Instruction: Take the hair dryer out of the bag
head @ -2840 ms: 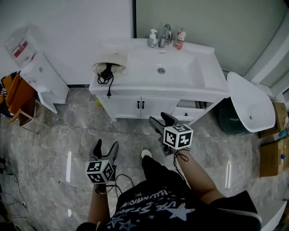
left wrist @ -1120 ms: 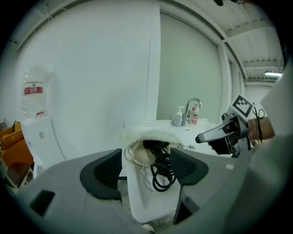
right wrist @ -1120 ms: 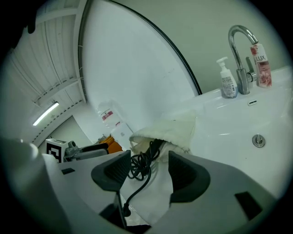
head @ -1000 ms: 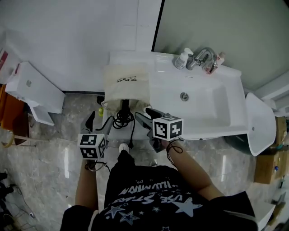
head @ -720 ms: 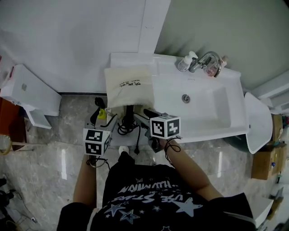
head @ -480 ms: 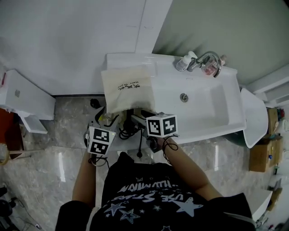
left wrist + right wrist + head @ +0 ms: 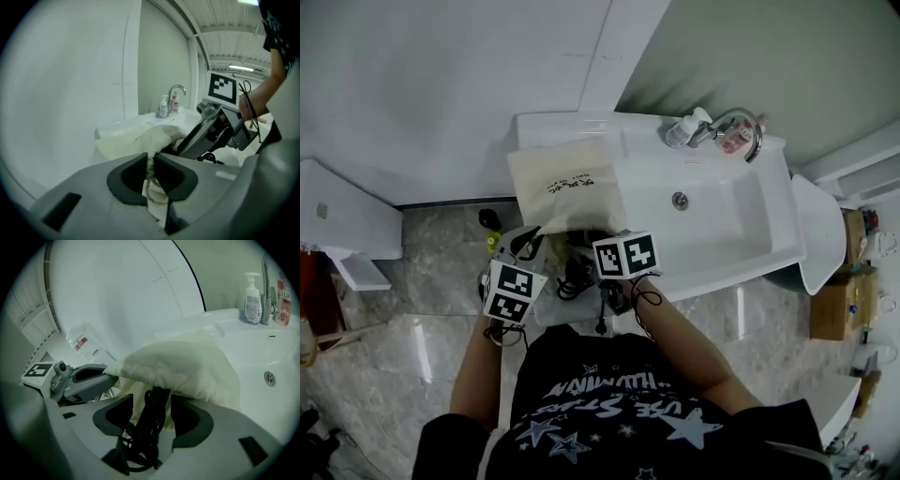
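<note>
A cream cloth bag [image 7: 562,183] lies on the white counter left of the sink, its mouth toward me. My left gripper [image 7: 525,246] is at the mouth's left edge; its jaws are closing and pinch a fold of the bag's cloth [image 7: 159,136], holding the edge raised. The black hair dryer's handle and bundled cord [image 7: 152,413] stick out from under the lifted cloth [image 7: 178,369]. My right gripper [image 7: 152,420] straddles them with jaws opening, pads apart from the dryer. Cord loops [image 7: 577,277] hang over the counter's front edge.
The sink basin [image 7: 712,216] lies to the right of the bag, with a faucet [image 7: 736,122] and a pump bottle [image 7: 680,131] behind it. A white oval fixture [image 7: 820,234] stands further right. A white cabinet [image 7: 337,234] is on the floor at left.
Both grippers have moved forward to the bag's mouth. The left jaws went from wide open to closed on the bag's edge, which is now lifted. The right gripper came over the dryer's handle.
</note>
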{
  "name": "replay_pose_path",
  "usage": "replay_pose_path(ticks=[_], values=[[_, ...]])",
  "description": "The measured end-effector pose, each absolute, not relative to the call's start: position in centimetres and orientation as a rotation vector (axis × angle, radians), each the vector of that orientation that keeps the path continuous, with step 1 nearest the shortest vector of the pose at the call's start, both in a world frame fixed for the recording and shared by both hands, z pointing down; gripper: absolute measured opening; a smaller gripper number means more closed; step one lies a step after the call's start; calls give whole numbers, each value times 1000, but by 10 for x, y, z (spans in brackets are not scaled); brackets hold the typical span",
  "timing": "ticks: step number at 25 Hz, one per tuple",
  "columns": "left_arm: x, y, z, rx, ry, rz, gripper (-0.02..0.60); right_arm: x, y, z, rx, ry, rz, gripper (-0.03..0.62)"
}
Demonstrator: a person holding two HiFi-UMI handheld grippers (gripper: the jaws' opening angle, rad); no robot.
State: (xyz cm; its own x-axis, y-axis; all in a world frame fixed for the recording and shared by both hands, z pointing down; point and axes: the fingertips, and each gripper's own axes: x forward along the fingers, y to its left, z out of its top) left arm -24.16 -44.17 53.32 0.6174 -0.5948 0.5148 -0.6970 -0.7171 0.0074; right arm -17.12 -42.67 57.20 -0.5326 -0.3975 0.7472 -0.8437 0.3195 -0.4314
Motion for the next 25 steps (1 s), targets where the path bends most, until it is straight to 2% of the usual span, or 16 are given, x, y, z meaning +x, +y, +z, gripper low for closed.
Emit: replay_pose_path(ticks=[4, 11, 13, 17, 25], values=[[-241, -446, 531, 2639, -1030, 711, 52, -178, -434, 585, 1066, -2017, 1148, 276], [-238, -447, 541, 2633, -976, 685, 52, -180, -447, 607, 1105, -1922, 1080, 284], [-238, -447, 542, 2633, -966, 683, 52, -178, -449, 610, 1114, -1901, 1046, 255], [-241, -449, 543, 2629, -962, 671, 52, -181, -450, 611, 1066, -1896, 971, 250], [-241, -450, 541, 2630, -984, 710, 52, -178, -446, 609, 1064, -1915, 1054, 206]])
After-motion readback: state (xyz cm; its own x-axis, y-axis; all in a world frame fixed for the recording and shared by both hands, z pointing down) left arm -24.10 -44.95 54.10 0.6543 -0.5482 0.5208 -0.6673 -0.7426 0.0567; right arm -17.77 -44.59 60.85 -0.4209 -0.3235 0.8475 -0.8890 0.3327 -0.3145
